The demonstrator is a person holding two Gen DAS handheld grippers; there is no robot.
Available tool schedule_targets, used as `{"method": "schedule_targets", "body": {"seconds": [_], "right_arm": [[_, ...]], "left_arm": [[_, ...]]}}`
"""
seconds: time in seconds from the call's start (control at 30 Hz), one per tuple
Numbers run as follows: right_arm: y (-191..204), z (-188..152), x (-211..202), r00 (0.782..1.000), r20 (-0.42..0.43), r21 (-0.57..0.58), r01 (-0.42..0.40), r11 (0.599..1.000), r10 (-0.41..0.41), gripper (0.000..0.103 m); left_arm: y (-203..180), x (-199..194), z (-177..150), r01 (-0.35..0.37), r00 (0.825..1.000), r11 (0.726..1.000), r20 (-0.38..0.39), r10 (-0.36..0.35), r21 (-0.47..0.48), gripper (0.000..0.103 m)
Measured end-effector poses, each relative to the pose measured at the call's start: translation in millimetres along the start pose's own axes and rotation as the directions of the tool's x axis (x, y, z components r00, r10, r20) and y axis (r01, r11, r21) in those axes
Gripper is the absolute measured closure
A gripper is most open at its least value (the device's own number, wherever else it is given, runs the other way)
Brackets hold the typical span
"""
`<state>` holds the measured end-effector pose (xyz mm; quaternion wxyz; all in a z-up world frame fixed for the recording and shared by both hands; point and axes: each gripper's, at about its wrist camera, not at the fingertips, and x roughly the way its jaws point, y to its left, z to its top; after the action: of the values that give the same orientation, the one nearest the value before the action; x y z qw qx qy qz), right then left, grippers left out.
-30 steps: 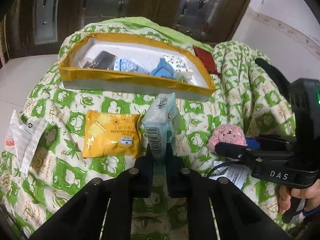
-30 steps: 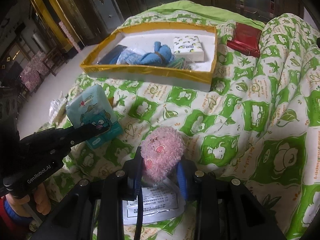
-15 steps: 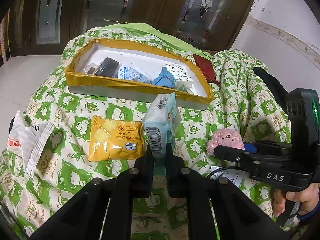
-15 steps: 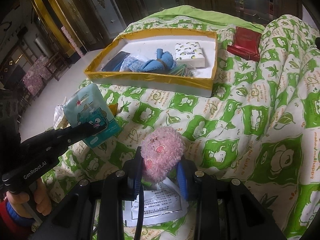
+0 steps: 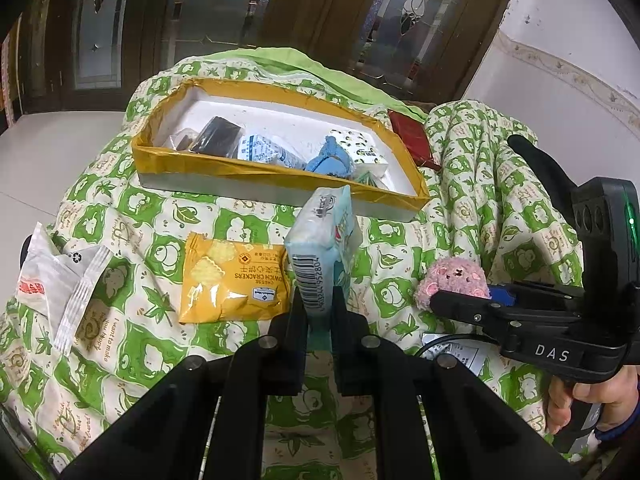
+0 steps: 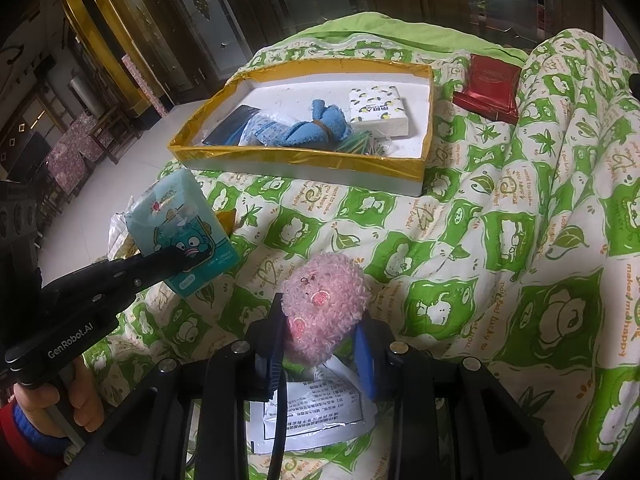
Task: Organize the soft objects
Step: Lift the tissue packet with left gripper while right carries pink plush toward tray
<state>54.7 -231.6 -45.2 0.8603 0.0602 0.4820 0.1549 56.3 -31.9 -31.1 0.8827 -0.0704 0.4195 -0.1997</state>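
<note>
Transfer to the tray comes next; left gripper clamps the tissue pack, right gripper clamps the pink plush. Lift both above the tray's rim; release over bare floor.

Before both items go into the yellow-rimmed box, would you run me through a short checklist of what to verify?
1. Left gripper shut on the teal tissue pack: ok.
2. Right gripper shut on the pink plush toy: ok.
3. Free floor in the yellow-rimmed box: ok, bare white at its far side, behind the blue cloth and white tissue pack.
4. Path to the box: ok, only quilt lies between.
5. Cable beneath the right gripper free of the plush: cannot tell.
</note>
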Motion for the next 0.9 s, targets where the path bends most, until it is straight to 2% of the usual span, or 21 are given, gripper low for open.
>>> {"method": "schedule_targets", "body": {"seconds": [0.9], "right_arm": [[4.9, 27.2, -7.7, 0.999, 0.037, -0.044, 0.016, 0.999, -0.014, 0.070]], "left_arm": [[-8.3, -7.2, 33.7, -0.022, 0.999, 0.999, 0.030, 0.021, 0.039, 0.093]]}}
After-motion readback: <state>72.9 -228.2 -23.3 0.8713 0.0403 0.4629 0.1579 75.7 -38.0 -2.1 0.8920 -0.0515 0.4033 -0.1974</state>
